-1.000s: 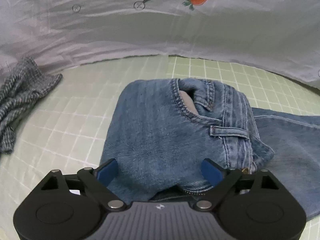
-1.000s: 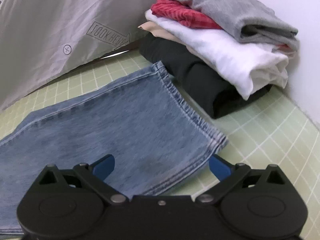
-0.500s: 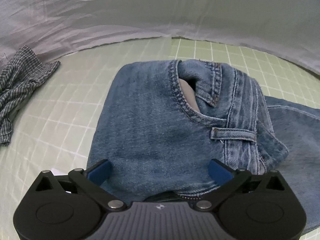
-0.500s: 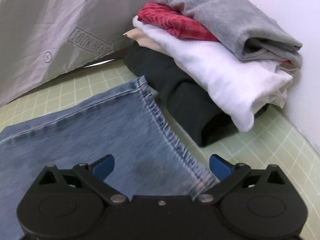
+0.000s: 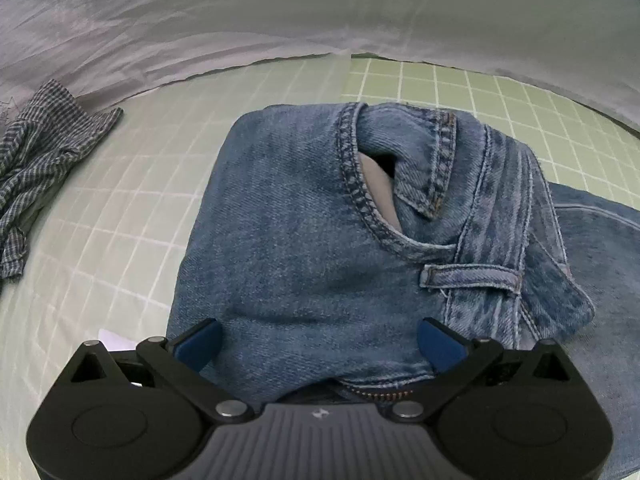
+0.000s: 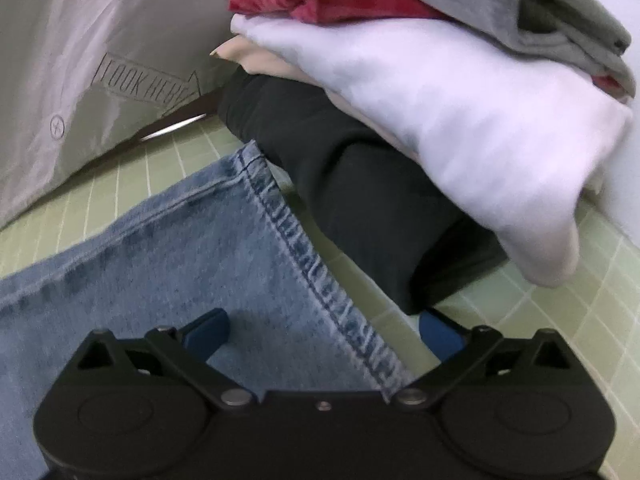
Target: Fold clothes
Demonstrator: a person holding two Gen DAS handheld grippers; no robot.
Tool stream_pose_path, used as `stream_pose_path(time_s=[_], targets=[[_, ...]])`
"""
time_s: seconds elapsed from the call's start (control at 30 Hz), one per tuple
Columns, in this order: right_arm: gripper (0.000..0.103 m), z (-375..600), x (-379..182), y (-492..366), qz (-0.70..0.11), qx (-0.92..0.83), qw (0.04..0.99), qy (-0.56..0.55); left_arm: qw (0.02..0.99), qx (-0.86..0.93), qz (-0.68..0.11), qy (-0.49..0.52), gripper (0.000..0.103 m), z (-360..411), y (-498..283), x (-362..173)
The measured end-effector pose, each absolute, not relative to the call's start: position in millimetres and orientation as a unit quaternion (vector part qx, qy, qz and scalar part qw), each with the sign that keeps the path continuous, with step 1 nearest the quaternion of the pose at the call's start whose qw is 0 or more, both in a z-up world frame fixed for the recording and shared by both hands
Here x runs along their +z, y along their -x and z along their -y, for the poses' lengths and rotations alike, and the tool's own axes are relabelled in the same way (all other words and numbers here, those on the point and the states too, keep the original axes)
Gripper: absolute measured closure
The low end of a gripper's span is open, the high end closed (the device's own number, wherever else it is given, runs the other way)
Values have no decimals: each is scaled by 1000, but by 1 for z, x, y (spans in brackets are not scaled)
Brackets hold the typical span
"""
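Blue jeans (image 5: 312,248) lie on the green gridded mat, waist end bunched with a front pocket and belt loop showing. My left gripper (image 5: 318,344) is open, its blue pads spread wide over the denim just above the zipper; nothing is pinched. In the right wrist view the leg hem of the jeans (image 6: 224,248) lies flat. My right gripper (image 6: 324,334) is open too, left pad over the denim, right pad beyond the hem over the mat, close under the black garment.
A stack of folded clothes (image 6: 448,120), grey, red, white, beige and black, rises at the right against a white wall. A crumpled checked garment (image 5: 40,160) lies at the mat's left. A grey printed cloth (image 5: 280,20) bounds the mat (image 5: 112,216) at the back.
Both grippers have come lower and further forward over the jeans. The right one has shifted toward the hem and the folded stack. Both stay open.
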State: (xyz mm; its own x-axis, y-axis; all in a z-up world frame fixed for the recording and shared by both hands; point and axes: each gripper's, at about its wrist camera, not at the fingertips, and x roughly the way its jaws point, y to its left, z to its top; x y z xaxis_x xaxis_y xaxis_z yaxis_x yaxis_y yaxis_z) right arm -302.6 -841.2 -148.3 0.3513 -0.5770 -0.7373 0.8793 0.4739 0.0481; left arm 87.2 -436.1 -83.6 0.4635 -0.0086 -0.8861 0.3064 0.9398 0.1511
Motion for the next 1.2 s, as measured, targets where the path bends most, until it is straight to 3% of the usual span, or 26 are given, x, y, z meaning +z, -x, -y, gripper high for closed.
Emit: stream_pose_path(time_s=[0.43, 0.5, 0.57, 0.6, 0.63, 0.67, 0.9, 1.2], targets=[[3, 813, -147, 295, -354, -389, 827, -197, 851, -80, -498, -146, 0, 438, -82, -84], [12, 809, -145, 293, -356, -391, 826, -197, 852, -80, -496, -145, 0, 438, -81, -84], [41, 806, -140, 291, -358, -380, 830, -198, 854, -80, -493, -144, 0, 438, -80, -84], [50, 804, -137, 290, -359, -374, 831, -200, 855, -80, -492, -143, 0, 438, -79, -84], [71, 804, -135, 289, -362, -372, 831, -200, 855, -81, -491, -144, 0, 437, -79, -84], [82, 803, -133, 288, -366, -372, 829, -200, 856, -82, -490, -144, 0, 437, -79, -84], [85, 790, -89, 282, -331, -406, 826, -209, 850, -132, -493, -126, 0, 420, -80, -66], [85, 669, -14, 220, -281, -365, 883, -93, 863, -195, -453, -105, 0, 378, -67, -35]])
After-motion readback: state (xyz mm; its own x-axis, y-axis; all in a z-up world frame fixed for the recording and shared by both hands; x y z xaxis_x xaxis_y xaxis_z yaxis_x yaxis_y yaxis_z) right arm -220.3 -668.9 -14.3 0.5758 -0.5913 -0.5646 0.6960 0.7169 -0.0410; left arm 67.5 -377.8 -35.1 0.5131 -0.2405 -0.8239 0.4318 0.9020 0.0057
